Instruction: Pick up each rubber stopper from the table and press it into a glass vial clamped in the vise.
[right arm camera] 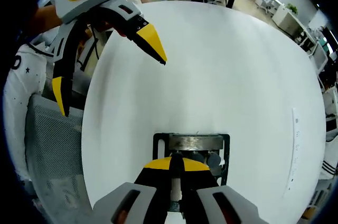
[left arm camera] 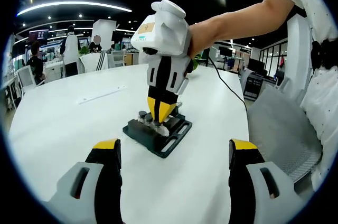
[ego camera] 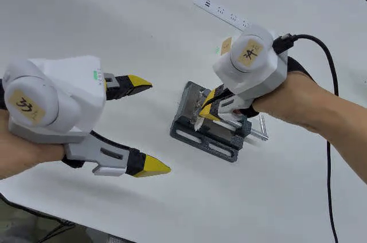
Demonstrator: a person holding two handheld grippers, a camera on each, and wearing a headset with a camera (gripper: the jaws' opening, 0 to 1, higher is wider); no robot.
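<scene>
A dark grey vise [ego camera: 202, 137] stands on the white table [ego camera: 114, 19] and clamps a short row of glass vials. Grey stoppers [left arm camera: 142, 114] cap the vials beside the right gripper's tips. My right gripper [ego camera: 207, 111] points down onto the vise with its yellow tips together, shut; I see nothing held between them. In its own view the right gripper [right arm camera: 177, 164] covers the middle vials of the vise [right arm camera: 163, 142], and a grey stopper [right arm camera: 214, 159] shows beside it. My left gripper [ego camera: 148, 124] hovers open and empty left of the vise, its fingertips [left arm camera: 107, 145] wide apart.
A white power strip [ego camera: 223, 12] lies beyond the vise. A black cable [ego camera: 331, 82] runs from the right gripper off the table's near edge. The vise's silver handle [ego camera: 262, 129] sticks out to the right. A mesh chair [left arm camera: 280, 123] stands at the table's side.
</scene>
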